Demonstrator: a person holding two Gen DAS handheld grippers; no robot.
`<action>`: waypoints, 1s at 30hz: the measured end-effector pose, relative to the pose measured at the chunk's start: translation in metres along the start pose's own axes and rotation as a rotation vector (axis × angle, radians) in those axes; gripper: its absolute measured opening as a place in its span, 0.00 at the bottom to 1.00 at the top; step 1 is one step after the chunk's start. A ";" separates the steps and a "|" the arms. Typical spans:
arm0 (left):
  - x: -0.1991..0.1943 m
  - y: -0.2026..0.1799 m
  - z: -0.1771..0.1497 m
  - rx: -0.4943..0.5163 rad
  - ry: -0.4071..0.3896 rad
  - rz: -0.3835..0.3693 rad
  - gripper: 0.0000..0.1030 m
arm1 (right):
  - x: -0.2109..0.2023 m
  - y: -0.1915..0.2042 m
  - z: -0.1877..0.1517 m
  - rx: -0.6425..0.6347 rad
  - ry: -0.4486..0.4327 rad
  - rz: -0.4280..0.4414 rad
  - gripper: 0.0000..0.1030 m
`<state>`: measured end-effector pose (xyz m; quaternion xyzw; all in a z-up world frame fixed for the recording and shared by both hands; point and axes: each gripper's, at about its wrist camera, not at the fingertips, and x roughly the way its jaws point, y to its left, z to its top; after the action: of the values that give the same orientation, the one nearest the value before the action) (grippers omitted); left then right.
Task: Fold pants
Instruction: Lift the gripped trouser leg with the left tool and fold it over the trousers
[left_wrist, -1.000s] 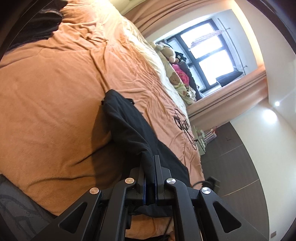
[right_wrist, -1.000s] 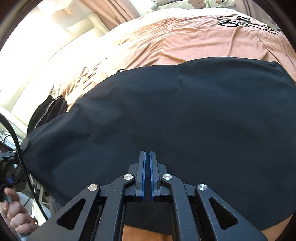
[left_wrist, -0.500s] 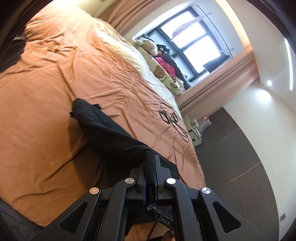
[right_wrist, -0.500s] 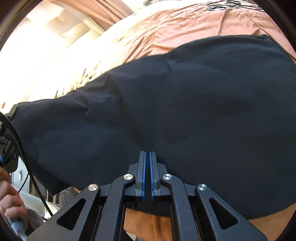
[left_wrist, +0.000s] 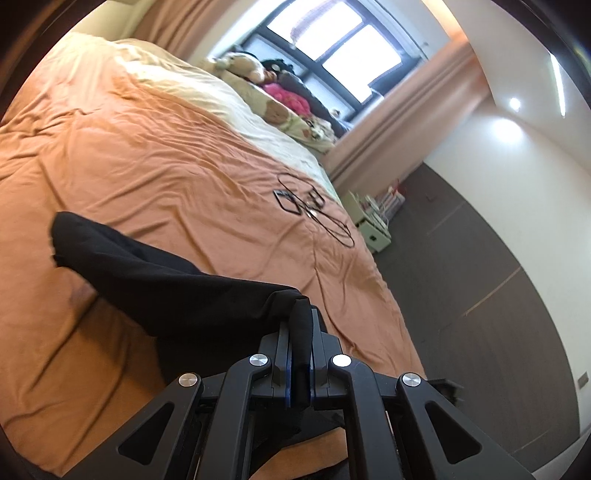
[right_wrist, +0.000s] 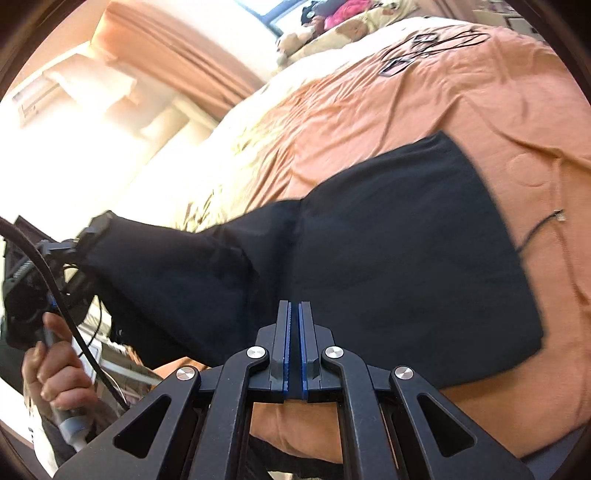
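Pants (left_wrist: 147, 280) hang between my two grippers, black and soft, above a big orange bed cover (left_wrist: 155, 155). My left gripper (left_wrist: 300, 325) has its two fingers squeezed tight on a thick bunch of the black cloth. The bunch sticks up past the fingertips and fills the thin gap between the blue pads (left_wrist: 289, 369). From those fingers the cloth runs away ahead and to the left, and its far end droops to a rounded tip over the bed.

My right gripper (right_wrist: 294, 314) has its fingers pressed almost together, with only a thin slit between them. Black cloth lies right behind the fingertips and on both sides of them. I think the edge of the pants is pinched in there, because the cloth hangs in the air at these fingers, but the slit is too thin for me to see it. Ahead and to the right of these fingers, a wide flat part of the pants rests on the bed cover. To the left of the fingers, the cloth is pulled up into a long point that ends at the jaws of my other gripper. A hand (right_wrist: 55, 373) holds that gripper's handle, low down on the left, and a black cable (right_wrist: 44, 266) curves past it.

Far ahead of the left fingers, some thin black cords (left_wrist: 314, 206) lie on the bed cover, well apart from the pants. Soft toys (left_wrist: 243, 66) sit along the far side of the bed under a bright window (left_wrist: 332, 48).
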<state>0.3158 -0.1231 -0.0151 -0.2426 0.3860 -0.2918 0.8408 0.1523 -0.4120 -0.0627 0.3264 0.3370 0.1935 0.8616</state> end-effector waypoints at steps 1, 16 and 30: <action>0.008 -0.006 -0.001 0.010 0.013 -0.004 0.05 | -0.007 -0.007 0.000 0.011 -0.011 -0.003 0.01; 0.123 -0.078 -0.039 0.133 0.227 -0.014 0.05 | -0.067 -0.053 -0.033 0.155 -0.099 -0.005 0.01; 0.174 -0.089 -0.096 0.175 0.389 0.000 0.05 | -0.086 -0.074 -0.051 0.201 -0.104 0.027 0.01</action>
<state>0.3055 -0.3222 -0.1028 -0.1078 0.5141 -0.3657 0.7684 0.0641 -0.4901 -0.1032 0.4254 0.3053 0.1531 0.8381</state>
